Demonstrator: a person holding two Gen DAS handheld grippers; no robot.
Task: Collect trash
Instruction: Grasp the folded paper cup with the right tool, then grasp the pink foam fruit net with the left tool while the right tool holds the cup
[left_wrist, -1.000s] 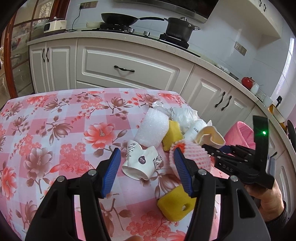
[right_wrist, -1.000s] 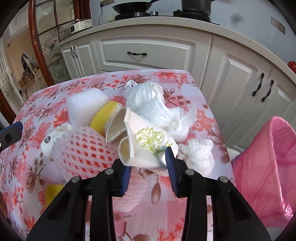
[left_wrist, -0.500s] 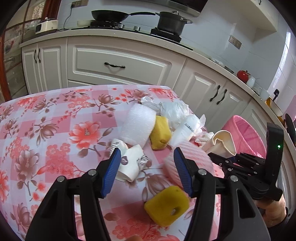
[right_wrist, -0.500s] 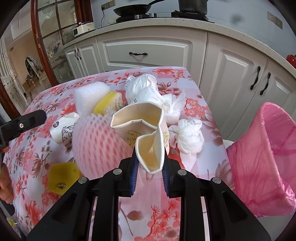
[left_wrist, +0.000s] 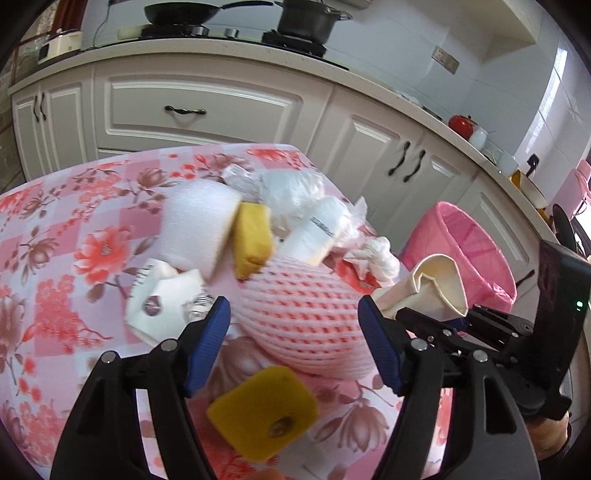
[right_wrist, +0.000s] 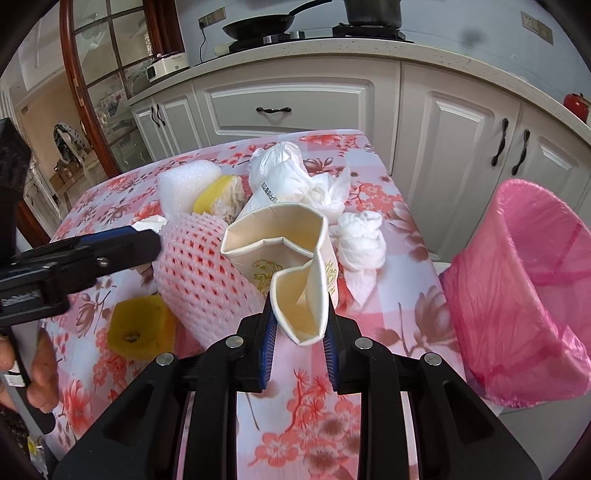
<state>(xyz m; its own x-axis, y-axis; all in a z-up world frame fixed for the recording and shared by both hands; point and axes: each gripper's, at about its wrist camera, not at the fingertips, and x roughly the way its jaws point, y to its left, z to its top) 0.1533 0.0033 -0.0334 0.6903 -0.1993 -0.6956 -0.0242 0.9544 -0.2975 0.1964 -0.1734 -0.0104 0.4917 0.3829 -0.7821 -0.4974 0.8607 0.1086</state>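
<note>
The right gripper (right_wrist: 298, 332) points steeply down over the table's right edge, its blue pads pinched on the folded wall of a crushed cream paper cup with gold print (right_wrist: 291, 258), which is lifted clear of the pink floral tablecloth (right_wrist: 369, 417). The same cup shows in the left wrist view (left_wrist: 436, 286), held up beside the pink-lined waste bin (left_wrist: 476, 254) that stands off the table's right edge.

The left gripper (left_wrist: 293, 332) tilts down over the heap, its jaws opening on either side of a pink foam fruit net (left_wrist: 306, 314); the pads do not press on it. A hand (right_wrist: 37, 369) grips its handle at the left border, cut off by the frame.

Near the table's near edge lies a yellow sponge block (left_wrist: 264, 410). A second yellow sponge (left_wrist: 253, 236), a white foam block (left_wrist: 197, 225), a crumpled white printed cup (left_wrist: 162, 302) and white plastic bags (left_wrist: 295, 192) are blurred; a wadded white tissue (right_wrist: 360, 236) lies toward the right edge.
</note>
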